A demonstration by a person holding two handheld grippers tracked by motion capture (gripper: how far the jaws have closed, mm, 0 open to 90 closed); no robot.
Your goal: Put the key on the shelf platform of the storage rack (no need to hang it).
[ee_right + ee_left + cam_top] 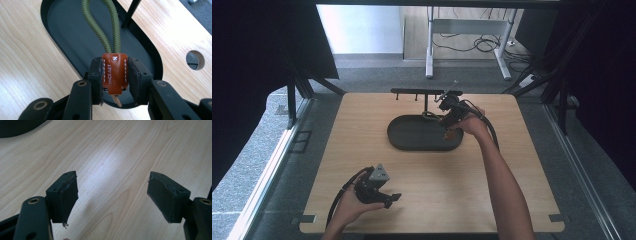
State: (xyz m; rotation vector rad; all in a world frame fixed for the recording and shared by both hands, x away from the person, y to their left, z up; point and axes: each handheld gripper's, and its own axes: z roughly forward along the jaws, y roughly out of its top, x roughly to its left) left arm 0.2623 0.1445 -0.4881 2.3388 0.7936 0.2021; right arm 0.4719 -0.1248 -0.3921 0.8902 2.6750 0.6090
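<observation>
Near the table's (362, 120) front-left edge, the left gripper (387, 197) rests with its jaws spread wide over bare wood, nothing between them. Farther right, the right gripper (115, 75) is clamped on the brown leather tab (115, 72) of a green cord loop (100, 22), above the black oval tray (62, 30).

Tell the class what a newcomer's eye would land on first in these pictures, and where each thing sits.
First, the orange leather tab with its green cord loop, clamped in the right tool over the black oval tray at the table's far middle. Behind the tray stands a thin black hook rack. Near the front edge, the left tool rests open over bare wood.
</observation>
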